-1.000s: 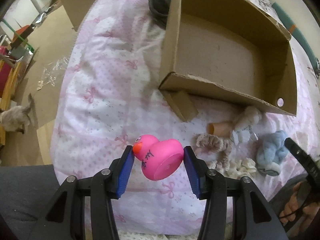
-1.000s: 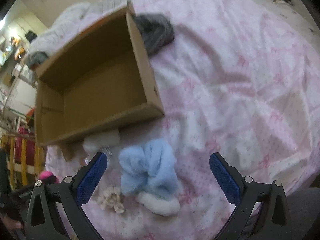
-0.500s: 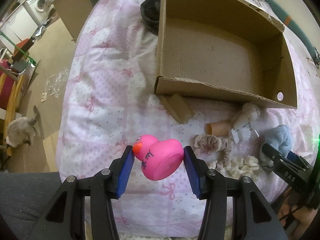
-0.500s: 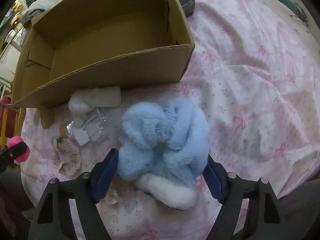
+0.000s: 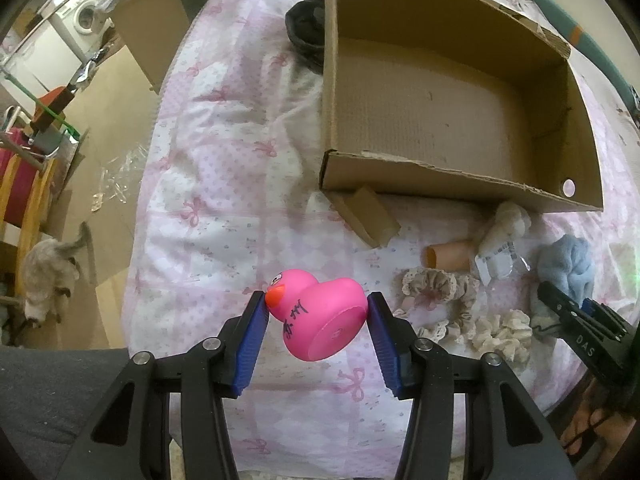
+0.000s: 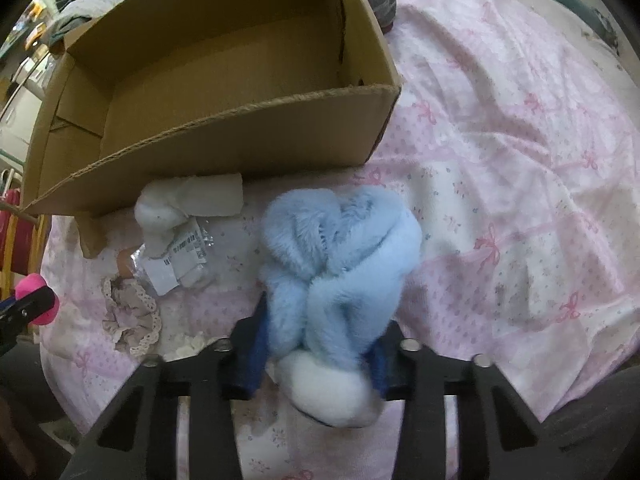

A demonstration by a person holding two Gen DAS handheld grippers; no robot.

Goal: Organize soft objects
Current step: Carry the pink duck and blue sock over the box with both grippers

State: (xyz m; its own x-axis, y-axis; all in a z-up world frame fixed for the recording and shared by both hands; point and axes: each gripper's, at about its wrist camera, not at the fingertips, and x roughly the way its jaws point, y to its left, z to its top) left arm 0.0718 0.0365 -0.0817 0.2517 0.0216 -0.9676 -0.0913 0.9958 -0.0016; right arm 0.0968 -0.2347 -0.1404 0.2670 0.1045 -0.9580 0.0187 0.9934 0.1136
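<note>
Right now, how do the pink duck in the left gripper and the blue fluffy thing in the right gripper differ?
The pink duck is smooth, glossy and keeps its shape; the blue fluffy thing is furry and bunches up. The duck is clamped between the left gripper pads, while the right gripper is closing on the fluffy thing. Both are outside the cardboard box.

Right claw [image 6: 318,354] closing on blue plush [image 6: 340,256]

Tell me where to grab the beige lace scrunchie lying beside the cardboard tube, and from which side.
Come straight down on the beige lace scrunchie and pinch across its bunched band at the end away from the cardboard tube. It lies flat on the bedspread, so no side entry; that end looks clearer of neighbours.
</note>
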